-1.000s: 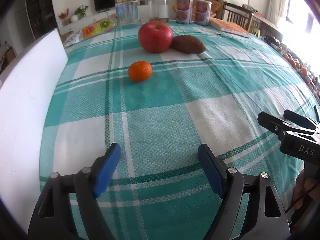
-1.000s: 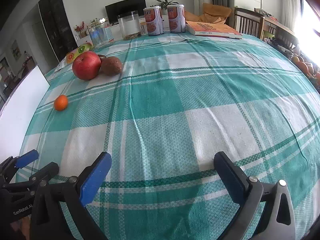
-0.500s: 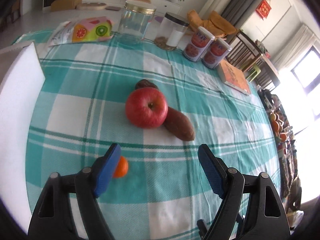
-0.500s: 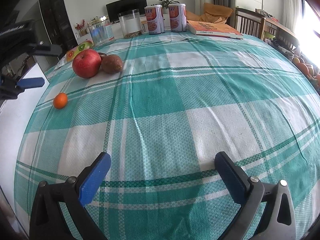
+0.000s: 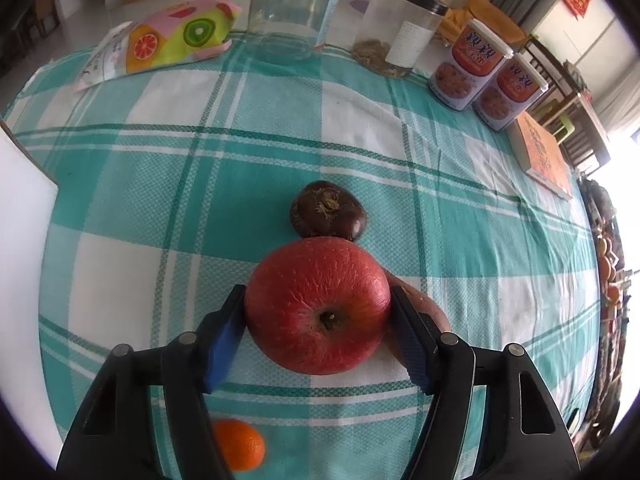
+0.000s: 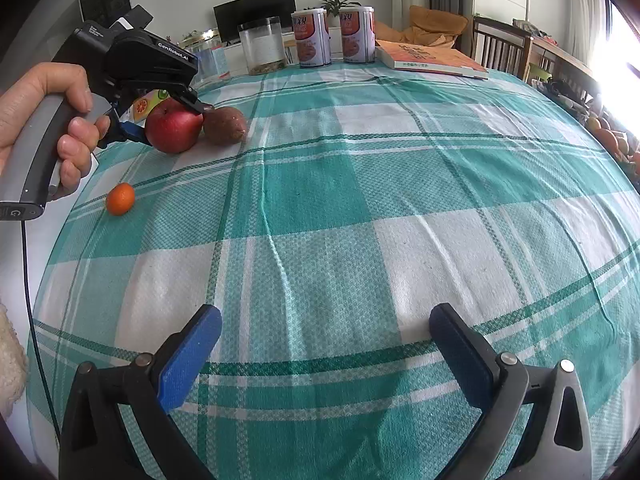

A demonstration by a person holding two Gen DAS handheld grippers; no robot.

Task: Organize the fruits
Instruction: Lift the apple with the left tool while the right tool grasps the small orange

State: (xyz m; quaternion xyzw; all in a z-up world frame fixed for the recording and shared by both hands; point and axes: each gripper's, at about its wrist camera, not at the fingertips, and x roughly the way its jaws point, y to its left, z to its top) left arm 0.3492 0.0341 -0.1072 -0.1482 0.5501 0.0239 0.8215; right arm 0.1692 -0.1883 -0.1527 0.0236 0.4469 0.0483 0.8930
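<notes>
Left gripper (image 5: 318, 322) jaws closing around the apple (image 5: 318, 306) on the desk (image 5: 500, 292), pads at its sides, brown tuber (image 6: 225, 125) touching the apple, orange (image 6: 120, 199) nearer than the apple, right gripper (image 6: 326, 354) jaws open, empty

The apple (image 5: 318, 306) hid most of the sweet potato (image 5: 430, 312) in the left wrist view, and the left tool (image 5: 318, 336) covered part of the small orange (image 5: 240, 444) low in that picture. In the right wrist view the same apple (image 6: 173, 126) blocked the dark brown fruit (image 5: 328, 210) entirely, and the hand (image 6: 48, 120) was cut off by the left edge. Whether the closing pads (image 5: 224, 344) already pressed the apple could not be told for certain.
</notes>
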